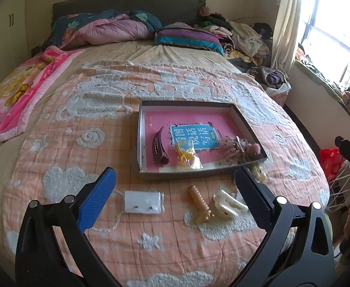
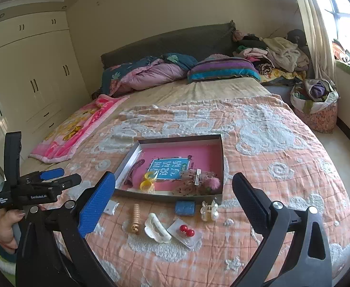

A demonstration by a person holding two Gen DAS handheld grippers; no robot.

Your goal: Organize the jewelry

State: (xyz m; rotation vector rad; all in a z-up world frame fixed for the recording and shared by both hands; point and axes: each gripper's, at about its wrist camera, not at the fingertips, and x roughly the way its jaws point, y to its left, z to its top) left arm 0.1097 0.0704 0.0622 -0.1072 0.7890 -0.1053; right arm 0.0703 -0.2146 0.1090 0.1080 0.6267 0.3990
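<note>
A shallow pink-lined box (image 1: pixel 141 124) (image 2: pixel 219 153) lies on the orange quilt and holds a dark red hair clip (image 1: pixel 159 149), a bag of yellow bands (image 1: pixel 187 156) and a fluffy pink piece (image 2: pixel 199 180). In front of it lie a white earring card (image 1: pixel 142 202), a gold beaded clip (image 1: pixel 200 204) (image 2: pixel 135 217), a white claw clip (image 1: pixel 227 204) (image 2: pixel 157 230), red ball earrings in a packet (image 2: pixel 187 232), a blue pad (image 2: pixel 185 207) and a pearl clip (image 2: pixel 209 210). My left gripper (image 1: pixel 175 189) is open and empty above these items. My right gripper (image 2: pixel 173 191) is open and empty too.
The quilt (image 2: pixel 270 157) covers a bed with pillows (image 2: pixel 222 69), a pink blanket (image 1: pixel 14 91) and piled clothes (image 2: pixel 275 50) at the head. A wardrobe (image 2: pixel 31 79) stands left, a window and curtain (image 2: pixel 318 24) right, a cloth bag (image 2: pixel 316 100) beside the bed.
</note>
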